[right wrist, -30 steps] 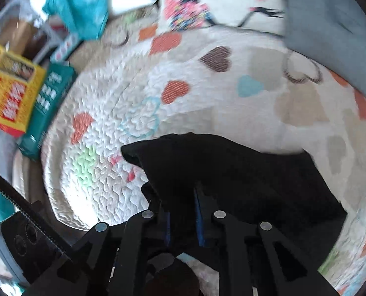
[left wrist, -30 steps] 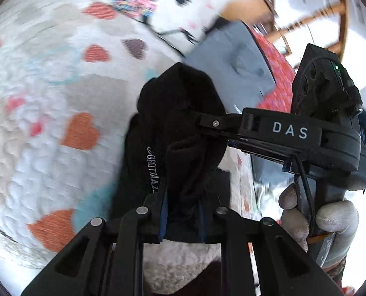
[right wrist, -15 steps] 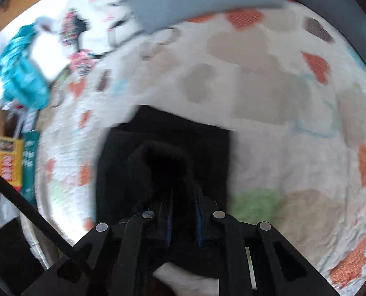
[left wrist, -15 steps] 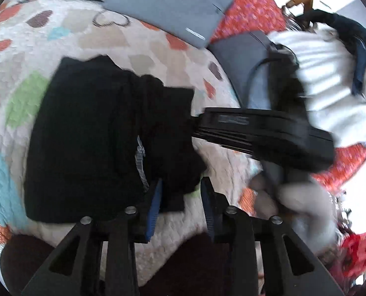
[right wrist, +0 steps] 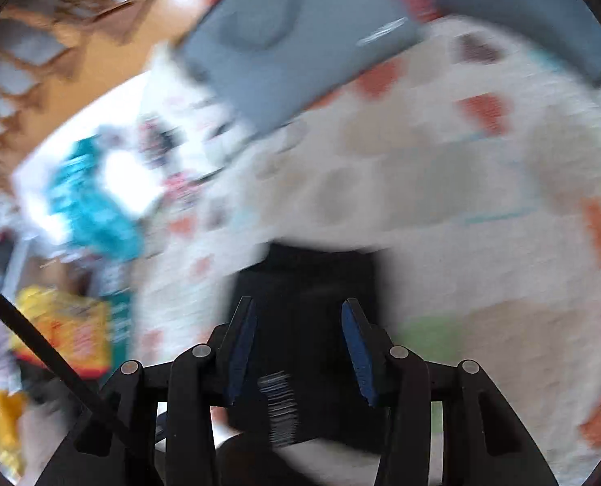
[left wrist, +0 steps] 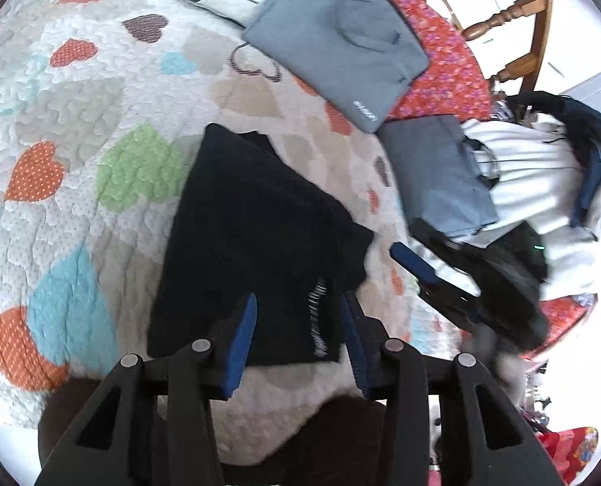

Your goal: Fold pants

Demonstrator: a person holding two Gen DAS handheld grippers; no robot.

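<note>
Left tool (left wrist: 298,332), right tool (right wrist: 298,344) spread, above folded pants (left wrist: 255,243).

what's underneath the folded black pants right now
The black pants lie flat on the heart-patterned quilt, which shows on every side of them. Whatever part of the quilt, or anything else, sits directly beneath the fabric is covered and cannot be seen.

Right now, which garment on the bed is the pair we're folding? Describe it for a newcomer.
Find the heart-patterned quilt. In its middle, just beyond the open left gripper, lie the folded black pants. Unlike the grey folded garments further back, they are black with small white lettering.
</note>
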